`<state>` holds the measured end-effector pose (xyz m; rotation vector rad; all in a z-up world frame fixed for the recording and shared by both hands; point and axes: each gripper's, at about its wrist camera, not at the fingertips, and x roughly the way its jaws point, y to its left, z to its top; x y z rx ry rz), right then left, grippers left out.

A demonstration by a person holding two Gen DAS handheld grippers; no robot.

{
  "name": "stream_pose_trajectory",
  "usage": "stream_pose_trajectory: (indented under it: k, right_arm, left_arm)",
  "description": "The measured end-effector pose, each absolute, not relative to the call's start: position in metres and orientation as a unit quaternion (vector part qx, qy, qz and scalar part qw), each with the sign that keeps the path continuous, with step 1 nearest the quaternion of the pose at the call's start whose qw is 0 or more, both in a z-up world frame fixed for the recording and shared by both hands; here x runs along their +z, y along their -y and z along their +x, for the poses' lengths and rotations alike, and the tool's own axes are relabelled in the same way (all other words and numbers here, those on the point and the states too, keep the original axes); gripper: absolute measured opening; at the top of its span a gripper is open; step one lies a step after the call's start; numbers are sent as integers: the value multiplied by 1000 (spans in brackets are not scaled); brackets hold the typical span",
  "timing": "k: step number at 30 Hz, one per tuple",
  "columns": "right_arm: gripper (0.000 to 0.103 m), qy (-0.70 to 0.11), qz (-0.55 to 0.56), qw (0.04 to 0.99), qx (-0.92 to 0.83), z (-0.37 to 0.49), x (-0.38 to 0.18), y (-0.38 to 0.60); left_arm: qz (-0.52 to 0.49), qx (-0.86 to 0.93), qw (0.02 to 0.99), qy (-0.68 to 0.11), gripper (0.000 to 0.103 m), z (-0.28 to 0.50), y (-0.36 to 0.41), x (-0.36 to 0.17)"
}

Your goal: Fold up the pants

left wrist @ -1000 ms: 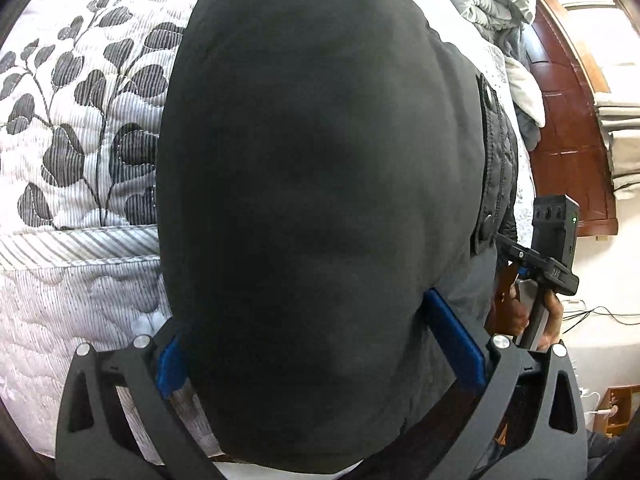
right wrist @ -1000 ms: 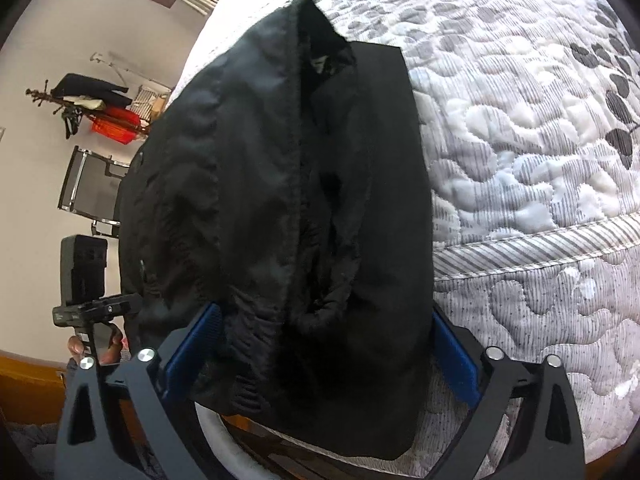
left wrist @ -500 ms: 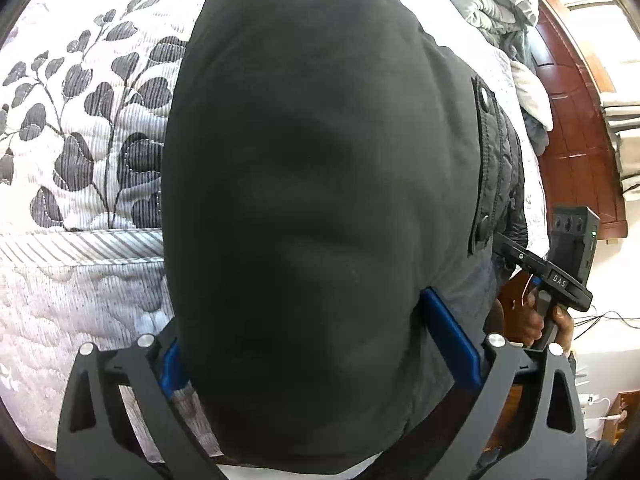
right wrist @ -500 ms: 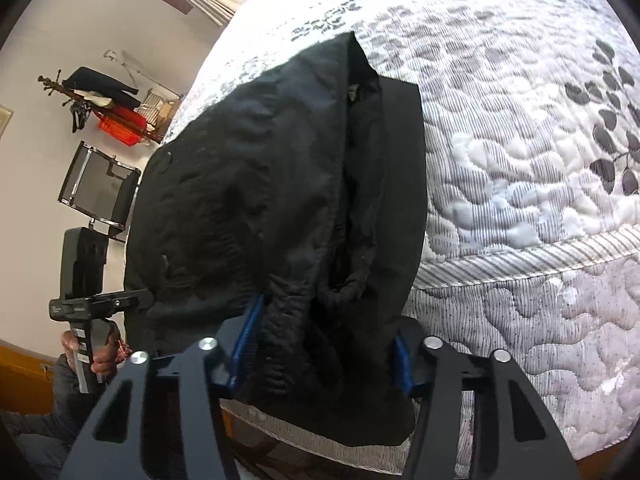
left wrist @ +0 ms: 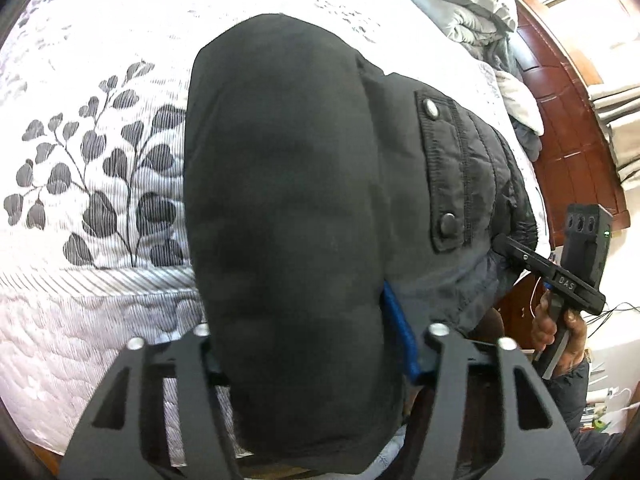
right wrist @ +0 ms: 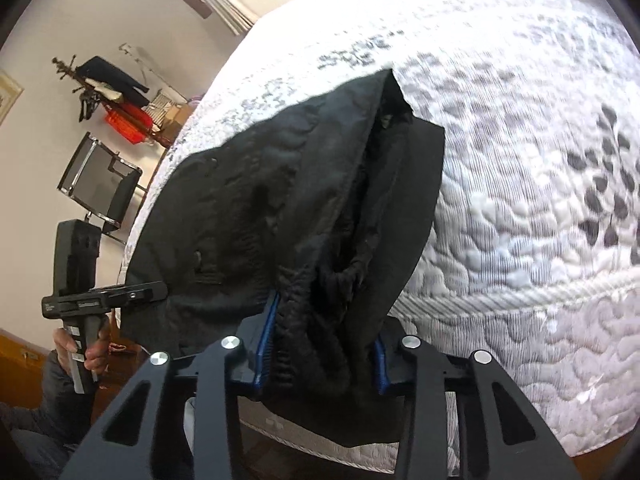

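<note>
Black padded pants (left wrist: 288, 184) lie over the near edge of a quilted bed, one end hanging off toward me. My left gripper (left wrist: 308, 344) is shut on the smooth black leg end, which fills its jaws. In the right wrist view the pants (right wrist: 288, 208) show their bunched elastic waistband, and my right gripper (right wrist: 320, 340) is shut on that waistband. A flap pocket with two snaps (left wrist: 444, 168) faces up. The right gripper also shows in the left wrist view (left wrist: 568, 272), and the left gripper in the right wrist view (right wrist: 92, 296).
The bed carries a white quilt with grey leaf print (left wrist: 100, 184). Grey bedding (left wrist: 472, 12) is piled by a red wood headboard (left wrist: 568, 120). A folding chair (right wrist: 100, 184) and a coat rack (right wrist: 104, 88) stand by the wall.
Both grippers have closed on the pants, the right one first. The pants have drawn back toward me and lie narrower on the bed.
</note>
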<state>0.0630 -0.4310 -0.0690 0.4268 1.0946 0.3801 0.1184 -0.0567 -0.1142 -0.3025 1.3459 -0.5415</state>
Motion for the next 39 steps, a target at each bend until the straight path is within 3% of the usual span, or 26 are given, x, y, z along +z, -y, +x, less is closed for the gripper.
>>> stream_pose_trajectory:
  k: [4,8,26,39]
  right_arm:
    - [38,-500,171,830,178,61,-53,423]
    - [38,-488,156,840,176,61,-39,417]
    - [37,-432,121,872,195,116,9,393]
    - [37,-446,133,861,204,195,-16,378]
  left_arm:
    - [-144,-246,750,-597,41,118,55,-104]
    - [-158,-250,760,-579,36,115,48,-98]
    - [-168,-226,817,-503,35,162,22,-41]
    - [-172,-188,829,-498,35,222,8,-56]
